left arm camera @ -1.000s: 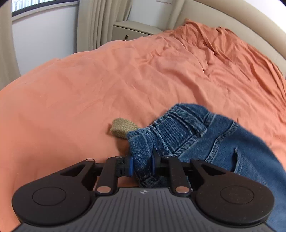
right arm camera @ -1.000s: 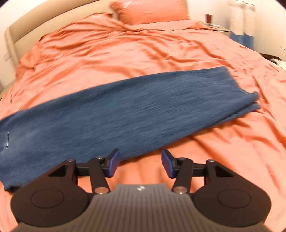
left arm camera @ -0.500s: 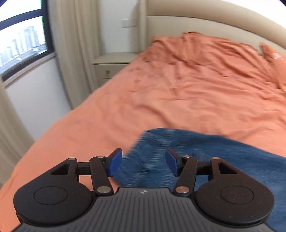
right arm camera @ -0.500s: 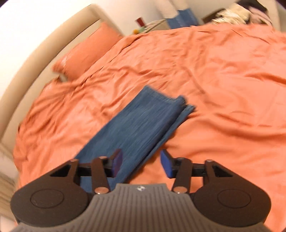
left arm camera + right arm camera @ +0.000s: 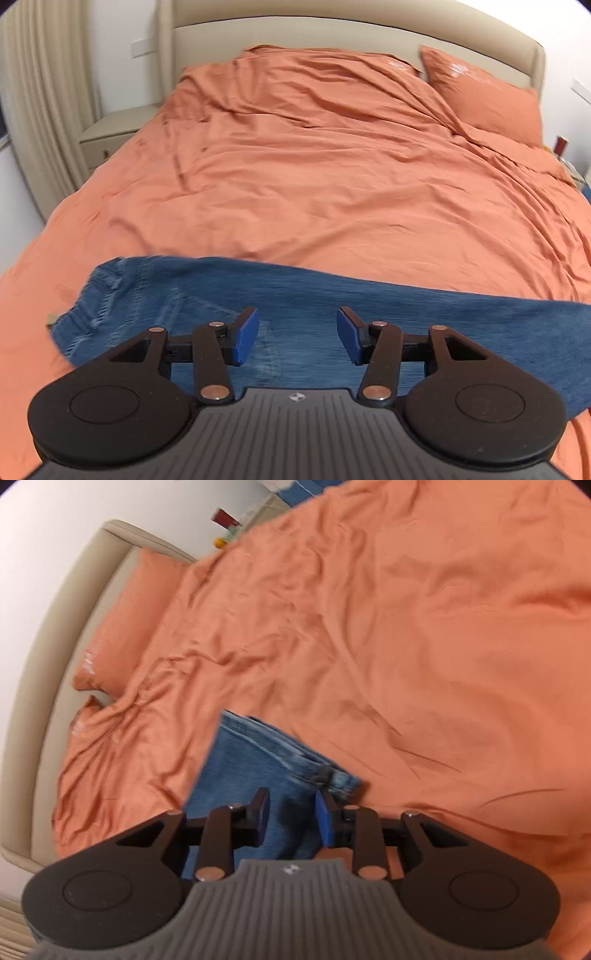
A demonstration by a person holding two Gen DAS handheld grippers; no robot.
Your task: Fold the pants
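Blue jeans [image 5: 332, 295] lie flat across the near part of the orange bed, waistband at the left, legs running right. My left gripper [image 5: 297, 340] is open and empty above the seat of the jeans, near the back pocket. In the right wrist view the leg hems [image 5: 280, 753] lie stacked one over the other. My right gripper [image 5: 291, 814] is open, its blue pads over the hem end, with denim showing between them.
An orange duvet [image 5: 332, 166] covers the bed, with an orange pillow [image 5: 484, 99] and a beige headboard [image 5: 332, 33] at the far end. A nightstand [image 5: 107, 136] and a curtain [image 5: 40, 110] stand at the left.
My left gripper let go of the waistband, opened and swung right over the jeans. My right gripper moved along the leg to the hems and tilted.
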